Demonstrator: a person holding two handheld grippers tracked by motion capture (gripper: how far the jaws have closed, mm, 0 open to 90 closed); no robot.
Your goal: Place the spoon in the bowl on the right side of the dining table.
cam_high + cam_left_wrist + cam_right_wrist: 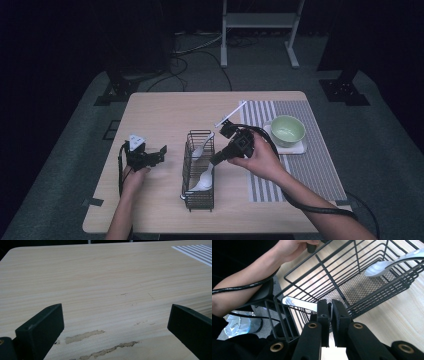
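Observation:
A black wire basket [199, 204] stands at the middle of the wooden table with two white spoons in it. My right gripper [216, 160] reaches down over its right rim and is shut on the handle of the nearer spoon [202, 183]. In the right gripper view the jaws [330, 307] are pressed together on that spoon's handle, and its bowl [297, 302] lies against the basket's wires [322, 262]. The other spoon [200, 150] [384, 265] leans at the basket's far end. My left gripper [156, 156] [115, 322] rests open over bare table, left of the basket.
A green bowl [287, 130] sits on a white coaster on the striped mat [310, 172] at the table's right. The table top in the left gripper view has scuffed patches [85, 336]. Cables trail from both grippers.

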